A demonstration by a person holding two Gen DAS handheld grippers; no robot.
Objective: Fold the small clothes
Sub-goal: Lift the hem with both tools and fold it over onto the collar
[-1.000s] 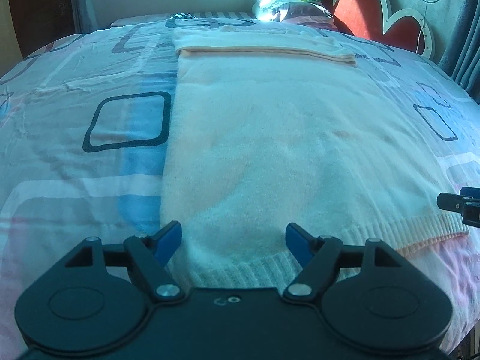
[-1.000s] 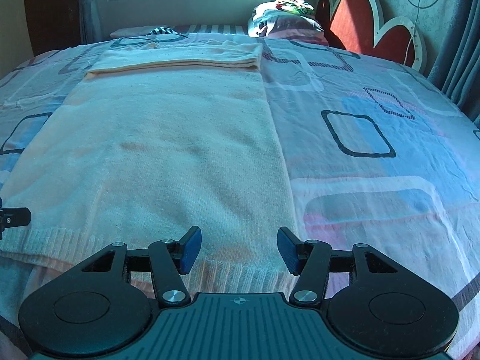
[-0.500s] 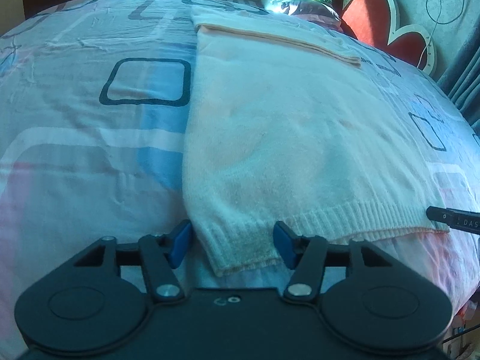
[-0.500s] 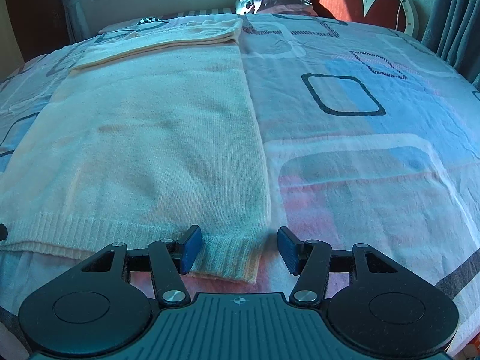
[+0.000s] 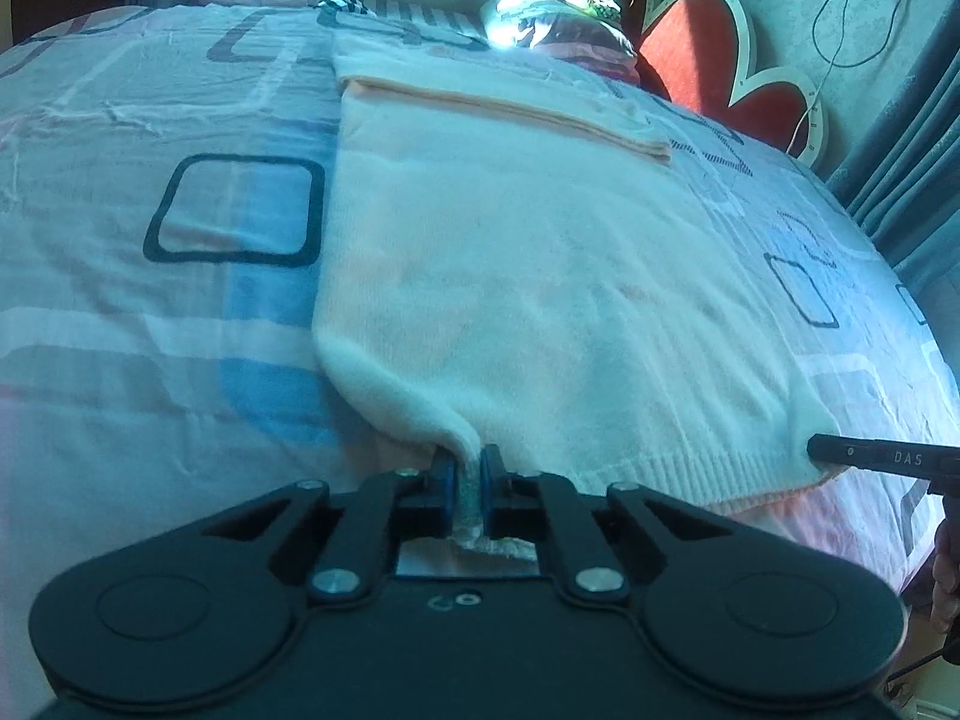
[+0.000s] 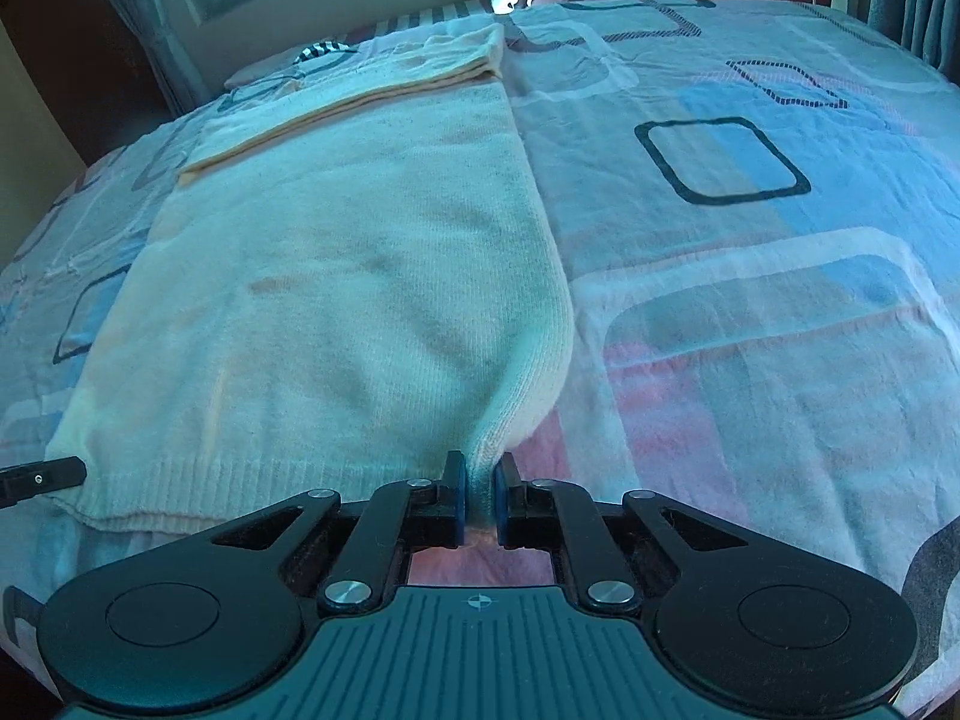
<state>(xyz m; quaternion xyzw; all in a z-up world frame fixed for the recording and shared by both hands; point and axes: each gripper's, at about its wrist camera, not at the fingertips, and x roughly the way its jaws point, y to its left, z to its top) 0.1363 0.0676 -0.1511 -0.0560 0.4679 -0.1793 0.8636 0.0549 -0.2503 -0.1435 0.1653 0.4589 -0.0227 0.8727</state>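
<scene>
Cream sweater [image 5: 540, 276] flat on bed [image 5: 150, 330], far end already folded. Left gripper [image 5: 467, 483] and right gripper [image 6: 480, 495]: jaws just closed, pinching near hem corners. Next, likely: lift both evenly, carry hem toward far fold.

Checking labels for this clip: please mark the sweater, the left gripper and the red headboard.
sweater [image 5: 540, 300]: left wrist view, middle of the knit body.
left gripper [image 5: 467, 471]: left wrist view, between the fingertips.
red headboard [image 5: 696, 54]: left wrist view, red panel.
</scene>
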